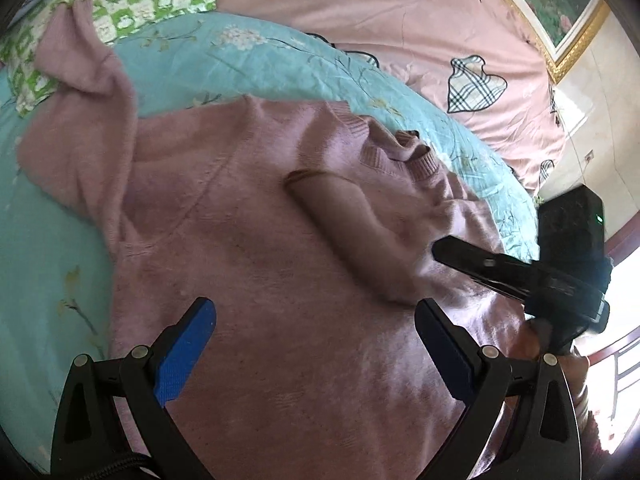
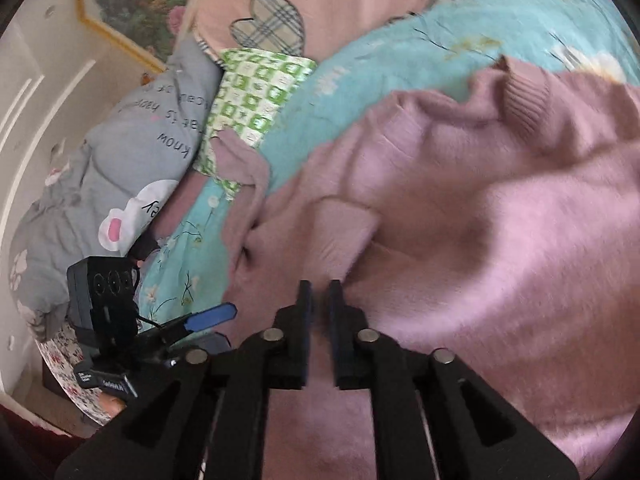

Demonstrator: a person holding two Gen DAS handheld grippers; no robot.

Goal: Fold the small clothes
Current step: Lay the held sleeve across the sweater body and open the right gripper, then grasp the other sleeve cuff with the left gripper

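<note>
- pink sweater (image 1: 260, 248) lying spread on the teal bedsheet (image 1: 248, 60)
- left gripper (image 1: 316, 348) hovering wide open over sweater body, gripping nothing
- right gripper (image 2: 320, 300) nearly closed, pinching sweater fabric beside folded sleeve (image 2: 344, 232)

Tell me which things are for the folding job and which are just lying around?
For the job:
pink sweater
left gripper, open above it
right gripper, nearly shut, whether it pinches the knit is unclear

Just lying about:
teal floral sheet
green checked cloth
grey printed quilt
pink heart-patch quilt
framed picture
</note>
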